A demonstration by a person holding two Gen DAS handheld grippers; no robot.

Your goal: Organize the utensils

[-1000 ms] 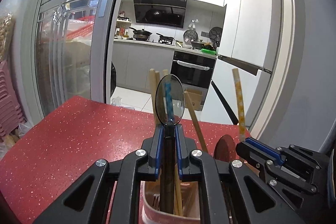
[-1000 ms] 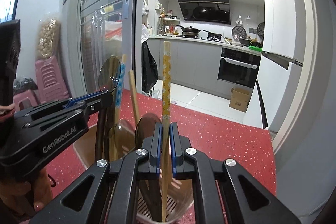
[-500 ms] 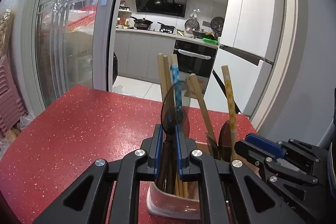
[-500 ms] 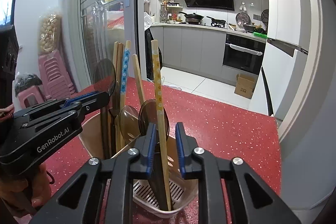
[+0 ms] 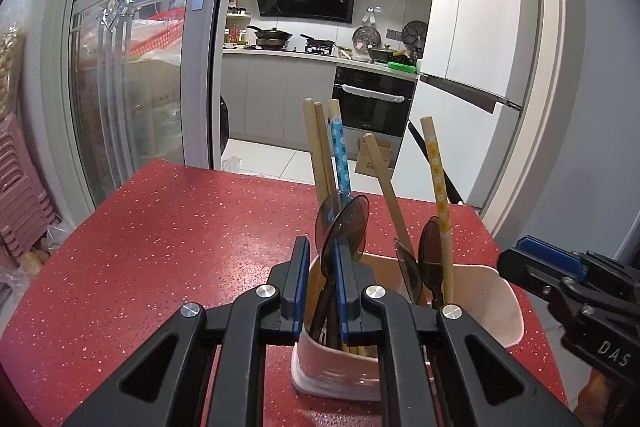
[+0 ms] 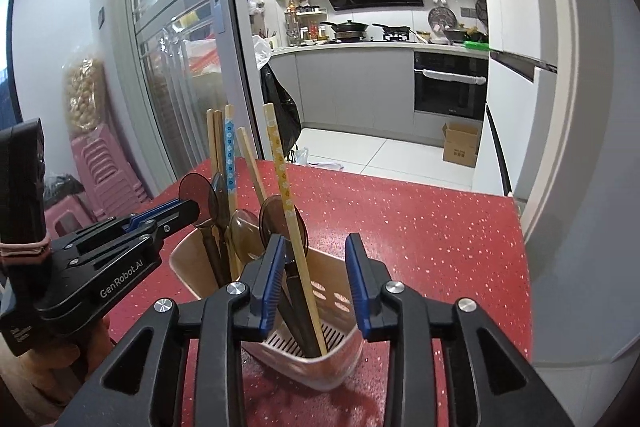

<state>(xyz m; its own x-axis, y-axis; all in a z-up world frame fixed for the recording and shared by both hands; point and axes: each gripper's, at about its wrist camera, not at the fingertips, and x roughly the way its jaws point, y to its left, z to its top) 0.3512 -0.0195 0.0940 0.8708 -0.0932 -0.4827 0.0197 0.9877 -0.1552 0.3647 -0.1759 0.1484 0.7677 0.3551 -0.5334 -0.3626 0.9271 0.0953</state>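
Note:
A pink utensil holder (image 5: 496,303) (image 6: 188,259) stands on the red speckled table (image 5: 160,239). It holds several chopsticks and dark translucent spoons. My left gripper (image 5: 322,259) is open just above the holder's left part, with a dark spoon (image 5: 346,223) standing loose between its fingers. My right gripper (image 6: 316,259) is open above the holder's right part. The yellow flowered chopstick (image 6: 286,195) (image 5: 438,187) leans free inside the holder between its fingers. A blue flowered chopstick (image 5: 339,155) stands with the plain ones.
A glass sliding door (image 5: 132,67) stands left of the table. The kitchen with oven (image 5: 372,103) and white fridge (image 5: 476,59) lies beyond. Pink stools (image 6: 104,171) are stacked at the far left. The table's right edge (image 6: 520,247) is close to the holder.
Both grippers lowered their utensils into the holder and opened. The right let go of the yellow chopstick first, then the left released the spoon; both pulled back slightly.

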